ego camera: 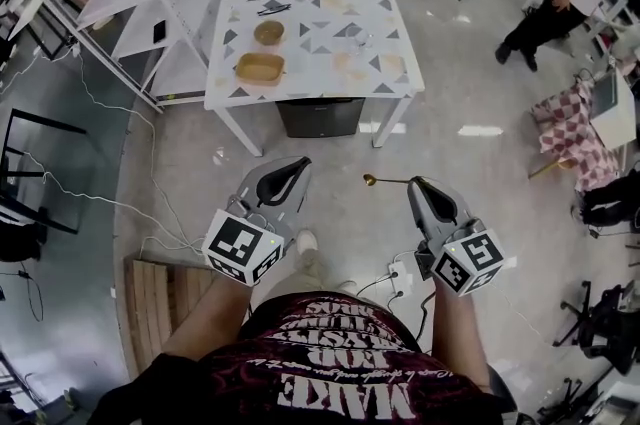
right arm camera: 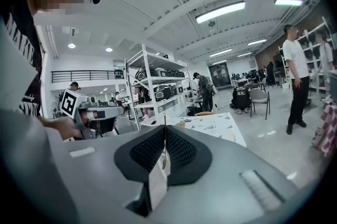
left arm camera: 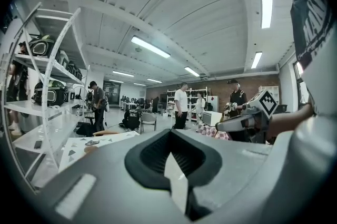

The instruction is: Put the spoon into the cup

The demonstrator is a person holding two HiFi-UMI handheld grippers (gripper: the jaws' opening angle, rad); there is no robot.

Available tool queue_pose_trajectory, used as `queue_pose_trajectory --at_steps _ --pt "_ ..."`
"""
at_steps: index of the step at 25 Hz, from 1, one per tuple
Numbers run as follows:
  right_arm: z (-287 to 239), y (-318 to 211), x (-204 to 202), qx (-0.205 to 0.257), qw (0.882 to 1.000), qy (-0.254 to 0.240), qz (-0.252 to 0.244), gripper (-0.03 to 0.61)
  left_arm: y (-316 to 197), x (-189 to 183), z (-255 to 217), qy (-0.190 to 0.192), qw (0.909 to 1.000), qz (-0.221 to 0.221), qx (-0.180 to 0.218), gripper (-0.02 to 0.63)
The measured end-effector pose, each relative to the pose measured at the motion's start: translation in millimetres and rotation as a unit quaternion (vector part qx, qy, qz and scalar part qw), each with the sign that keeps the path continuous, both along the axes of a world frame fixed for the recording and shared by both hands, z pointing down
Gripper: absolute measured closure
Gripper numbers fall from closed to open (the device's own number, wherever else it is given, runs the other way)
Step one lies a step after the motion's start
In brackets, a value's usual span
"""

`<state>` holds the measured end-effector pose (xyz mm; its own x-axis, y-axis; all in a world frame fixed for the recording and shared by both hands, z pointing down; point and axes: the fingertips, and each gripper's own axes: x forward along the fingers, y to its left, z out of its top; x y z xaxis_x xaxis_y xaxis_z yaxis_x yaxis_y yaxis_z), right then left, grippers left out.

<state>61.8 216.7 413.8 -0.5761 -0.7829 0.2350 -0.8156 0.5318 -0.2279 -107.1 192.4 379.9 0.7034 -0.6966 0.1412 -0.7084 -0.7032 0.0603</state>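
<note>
The spoon (ego camera: 384, 180) is gripped at the tips of the right gripper (ego camera: 415, 183). In the head view its gold handle is seen running out from the jaws toward 9 o'clock, and its small bowl ends in the air over the floor, between the two grippers. In the right gripper view only a thin gold edge is seen, pinched upright between the black pads.

Nearest the camera, the word "MAKE" can be read upside down in white on the person's dark shirt (ego camera: 340, 368). The lines of print beside it cannot be made out. A black-and-white square marker is carried on the cube of each gripper, and no lettering is seen there.

The right gripper's jaws are closed on the spoon with next to no gap. The left gripper (ego camera: 298, 167) is held at 9 o'clock of the right one, well apart from the spoon. Its pads are drawn together at the tips, and nothing is caught between them.

Farther off, at 12 o'clock of both grippers, a white table (ego camera: 400, 78) patterned with grey triangles is seen. Two wooden bowls (ego camera: 261, 67) are set on its left half. At 3 o'clock of them is a small clear thing that may be the cup (ego camera: 362, 40), though it is too small to be told for certain. It stands well apart from the spoon.
</note>
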Motion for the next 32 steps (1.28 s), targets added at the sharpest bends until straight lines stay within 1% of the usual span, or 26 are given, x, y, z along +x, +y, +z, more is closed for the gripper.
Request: queue_pose_trajectory --at_steps 6,10,15,19,23,28,32 --pt "-5 -50 -21 0.003 1.000 0.005 -0.006 0.545 -49 -19 -6 0.008 0.9999 -0.001 0.009 0.609" --pt "-9 -77 -41 0.006 1.000 0.009 -0.015 0.545 -77 -40 -7 0.014 0.9998 -0.010 0.010 0.609" --pt "-18 -101 -62 0.010 1.000 0.015 -0.017 0.545 -96 -63 -12 0.023 0.9995 -0.014 0.016 0.609" --pt "-24 -111 -79 0.019 0.999 0.019 -0.021 0.545 -109 -79 -11 0.029 0.9993 -0.018 0.016 0.609" --pt "-28 -112 -77 0.019 1.000 0.017 -0.007 0.545 -113 -75 -14 0.032 0.9993 -0.003 0.019 0.609" --pt "-34 -112 -61 0.027 0.999 0.008 0.021 0.545 -116 -57 -15 0.028 0.9991 0.024 0.019 0.609" --pt "-33 -112 -49 0.027 0.999 0.000 0.038 0.545 -121 -45 -22 0.023 0.9986 0.038 0.030 0.609"
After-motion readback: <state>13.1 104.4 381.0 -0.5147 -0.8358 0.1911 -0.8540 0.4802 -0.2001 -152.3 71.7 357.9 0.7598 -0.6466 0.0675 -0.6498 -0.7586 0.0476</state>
